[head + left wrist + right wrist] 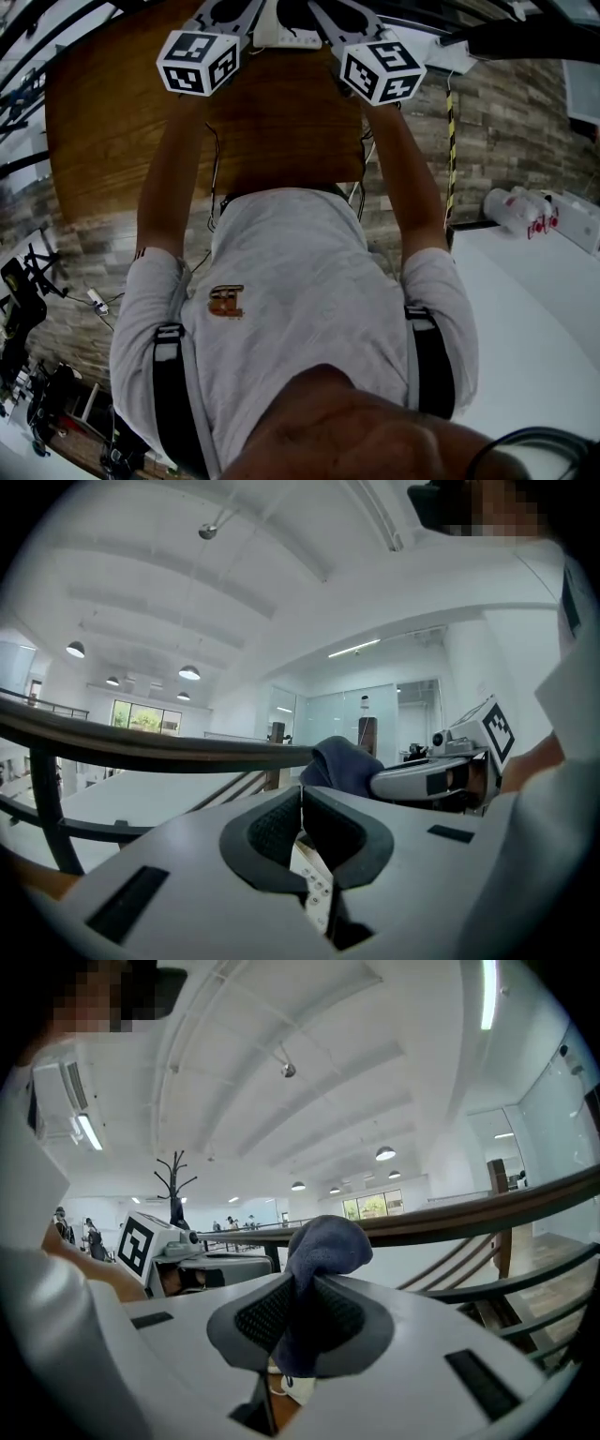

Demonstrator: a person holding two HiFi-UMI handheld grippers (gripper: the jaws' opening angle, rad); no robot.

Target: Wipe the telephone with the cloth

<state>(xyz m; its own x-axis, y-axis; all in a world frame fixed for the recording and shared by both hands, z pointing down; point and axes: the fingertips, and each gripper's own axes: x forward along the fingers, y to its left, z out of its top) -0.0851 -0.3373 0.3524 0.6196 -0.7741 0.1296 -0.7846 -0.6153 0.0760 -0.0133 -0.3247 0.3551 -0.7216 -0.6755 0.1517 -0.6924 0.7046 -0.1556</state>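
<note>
Both arms reach out over a wooden table (pixel 112 131), and both tools are held roughly level, side by side.

Left gripper (pixel 300 794): its dark pads are pressed together at the tips with nothing caught between them. Through the gap behind the pads, lower down, a strip of the telephone (pixel 317 890) shows, white with rows of small buttons. It lies beneath the jaws, not in them; whether the tool touches it I cannot tell.

Right gripper (pixel 302 1283): it is pinching the cloth (pixel 323 1246), a dark blue wad. The top bulges out above the pads and a fold hangs below them. A bit of something white shows under it against the brown tabletop (too little to name).

From the head view the two marker cubes (pixel 199 62) sit close together near the table's far edge, with the person's pale shirt (pixel 300 281) filling the middle. Each gripper view catches the other tool just beside it. From the left gripper view, the cloth sits in front of the right one's nose.
</note>
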